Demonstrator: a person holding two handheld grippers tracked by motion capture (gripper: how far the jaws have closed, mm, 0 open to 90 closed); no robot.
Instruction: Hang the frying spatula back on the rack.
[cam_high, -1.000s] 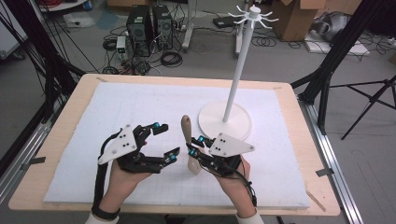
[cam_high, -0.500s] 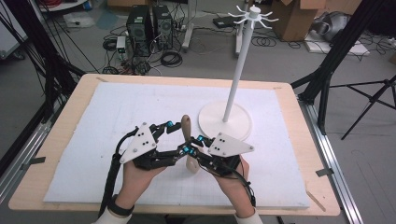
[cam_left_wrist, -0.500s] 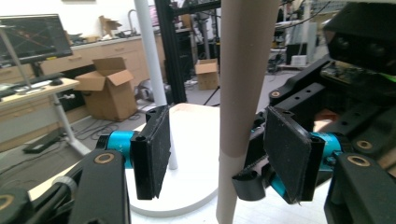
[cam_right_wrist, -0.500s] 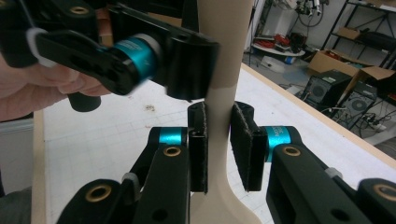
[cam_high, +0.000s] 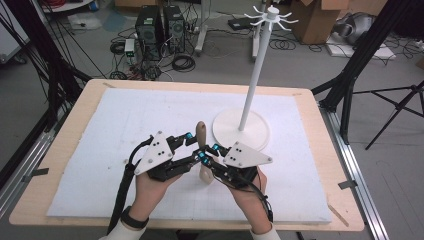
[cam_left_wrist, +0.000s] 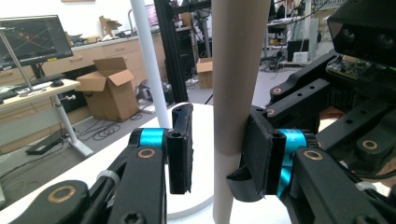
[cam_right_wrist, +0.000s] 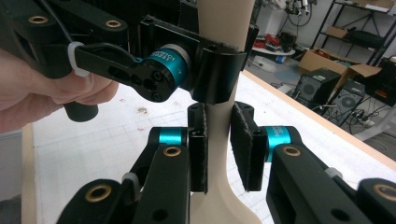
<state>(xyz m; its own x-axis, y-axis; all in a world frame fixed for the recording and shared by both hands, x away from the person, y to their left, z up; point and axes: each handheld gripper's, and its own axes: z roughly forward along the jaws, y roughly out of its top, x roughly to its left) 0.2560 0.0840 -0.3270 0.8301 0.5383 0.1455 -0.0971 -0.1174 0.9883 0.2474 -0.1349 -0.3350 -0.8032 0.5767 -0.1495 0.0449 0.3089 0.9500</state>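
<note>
So over the last second the left gripper (cam_high: 192, 147) has slid in from the left side of the tabletop (cam_high: 65, 150) and is now right up at the wooden handle (cam_high: 201, 135); a second ago it sat well apart from it, so this reads to me like a handover or a two-handed grab being set up. In the left gripper view its jaws stand open around the wooden handle (cam_left_wrist: 233, 79): one pad touches the wood, the other has a clear gap on its side; so it straddles the thing but isn't clamped, I'd say.

Moving right: the handle stands upright near the middle of the tabletop, toward the near edge, its top poking up between the two grippers; the lower end widens out, looks like a spoon or spatula but I can't tell which.

The right gripper (cam_high: 212, 157) hasn't budged, it has the handle lower down; in the right gripper view both pads sit against the narrow neck of the wooden handle (cam_right_wrist: 219, 140), closed on it, with the left gripper (cam_right_wrist: 205, 77) just above.

Farther right and farther back there's the white stand (cam_high: 250, 95) with hooks on top; probably where this thing ends up hanging, and the left gripper needs to close first.
</note>
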